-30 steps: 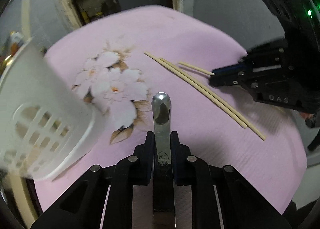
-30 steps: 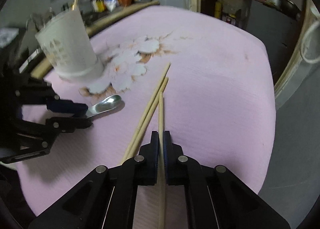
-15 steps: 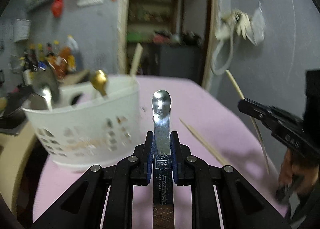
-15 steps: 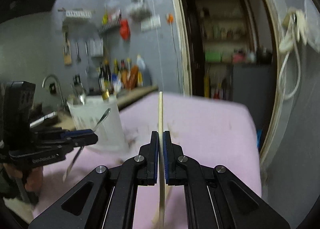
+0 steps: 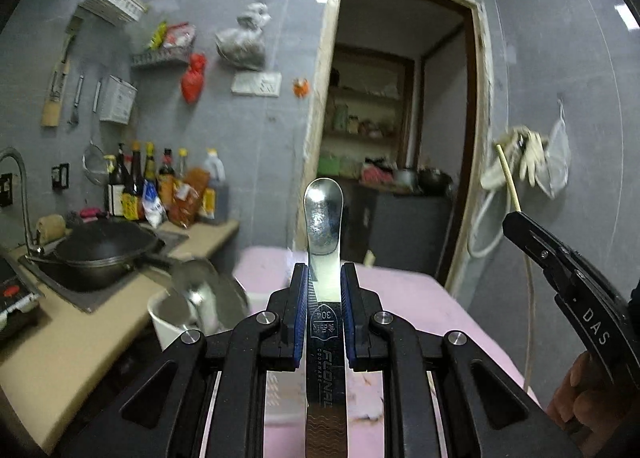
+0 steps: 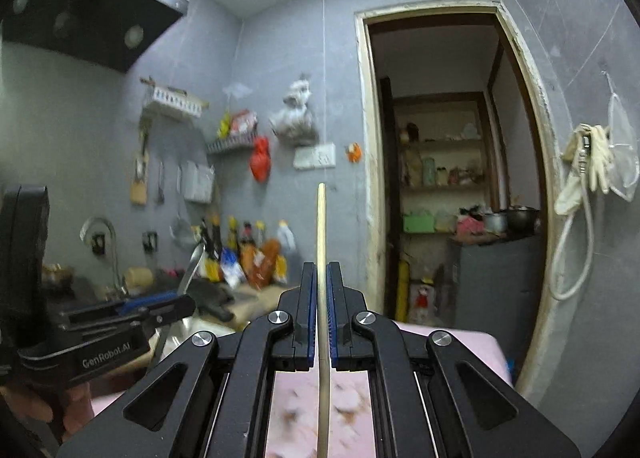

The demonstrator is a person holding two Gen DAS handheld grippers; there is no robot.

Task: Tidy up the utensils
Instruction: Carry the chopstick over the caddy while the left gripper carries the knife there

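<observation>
My left gripper [image 5: 323, 278] is shut on the handle of a steel spoon [image 5: 322, 214], which points up and away, lifted high above the pink table [image 5: 404, 290]. The white utensil holder [image 5: 180, 318] with blurred metal utensils in it sits low at the left, partly behind the gripper. My right gripper [image 6: 320, 278] is shut on a wooden chopstick [image 6: 321, 226], held upright. The right gripper also shows at the right edge of the left wrist view [image 5: 516, 220] with the chopstick [image 5: 507, 174]. The left gripper shows at the left of the right wrist view [image 6: 182, 304].
A counter with a black wok [image 5: 104, 254], sauce bottles [image 5: 160, 186] and a tap [image 6: 102, 234] runs along the left. A doorway [image 6: 444, 178] opens behind the table. The pink floral cloth [image 6: 352, 410] shows below the right gripper.
Both grippers have risen and tilted up from the table with their utensils. The views now face the wall and doorway. The holder has dropped low in the left view.
</observation>
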